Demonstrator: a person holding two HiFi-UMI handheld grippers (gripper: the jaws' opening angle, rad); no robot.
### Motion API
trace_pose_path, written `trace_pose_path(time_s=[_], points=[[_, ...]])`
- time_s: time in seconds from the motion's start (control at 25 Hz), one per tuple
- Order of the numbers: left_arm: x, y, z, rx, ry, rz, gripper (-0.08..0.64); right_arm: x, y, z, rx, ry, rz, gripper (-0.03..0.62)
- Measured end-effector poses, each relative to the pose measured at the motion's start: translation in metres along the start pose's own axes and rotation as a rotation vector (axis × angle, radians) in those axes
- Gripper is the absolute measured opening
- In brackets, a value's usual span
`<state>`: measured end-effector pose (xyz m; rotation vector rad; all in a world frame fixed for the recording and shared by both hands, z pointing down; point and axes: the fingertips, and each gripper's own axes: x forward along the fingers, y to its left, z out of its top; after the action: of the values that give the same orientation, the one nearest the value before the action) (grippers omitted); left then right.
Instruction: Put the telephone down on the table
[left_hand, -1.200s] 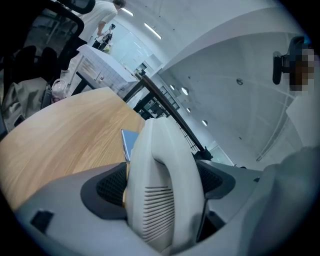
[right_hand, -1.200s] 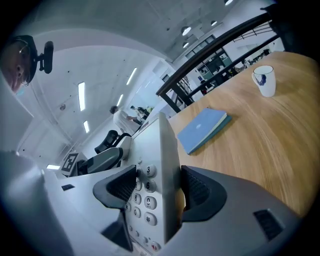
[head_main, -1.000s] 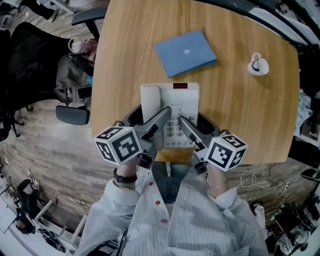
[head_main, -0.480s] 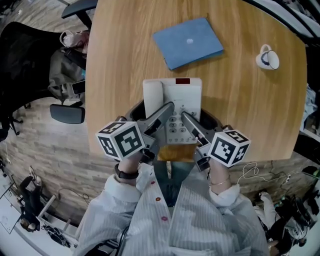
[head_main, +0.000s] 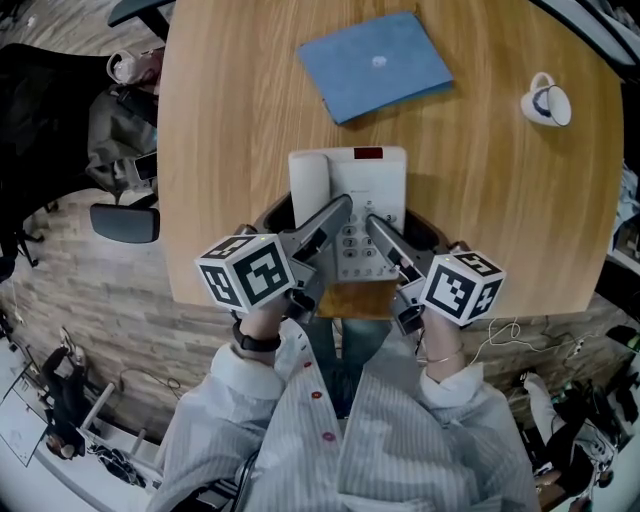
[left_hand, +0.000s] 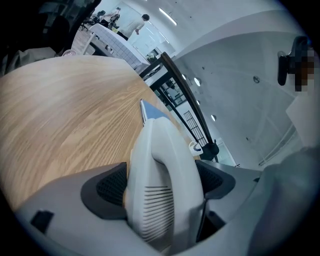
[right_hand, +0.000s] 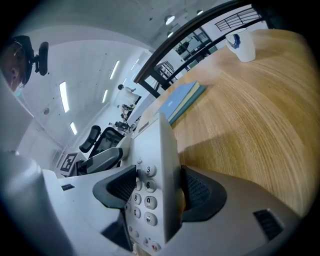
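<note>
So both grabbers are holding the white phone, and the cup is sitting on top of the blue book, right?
Not quite. The cup isn't on the blue book; the head view shows it standing on the table, apart from the book, off to its right. The left gripper and right gripper are indeed both holding the white phone.

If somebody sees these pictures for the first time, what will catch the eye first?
First the white telephone, clamped by both grippers at the table's near edge: the left gripper shut on its handset, the right gripper on its keypad side. Beyond it are a blue book and, far right, a white mug.
</note>
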<state>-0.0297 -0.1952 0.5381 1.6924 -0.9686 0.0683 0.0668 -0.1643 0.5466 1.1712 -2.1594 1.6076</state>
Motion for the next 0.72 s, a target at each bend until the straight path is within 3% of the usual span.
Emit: trace_pose_path(time_s=[0.72], points=[[0.024,-0.001,-0.022,0.025,0.007,-0.013,0.425,-0.007,-0.031,-0.005,0.009,-0.018,0.001,0.276]])
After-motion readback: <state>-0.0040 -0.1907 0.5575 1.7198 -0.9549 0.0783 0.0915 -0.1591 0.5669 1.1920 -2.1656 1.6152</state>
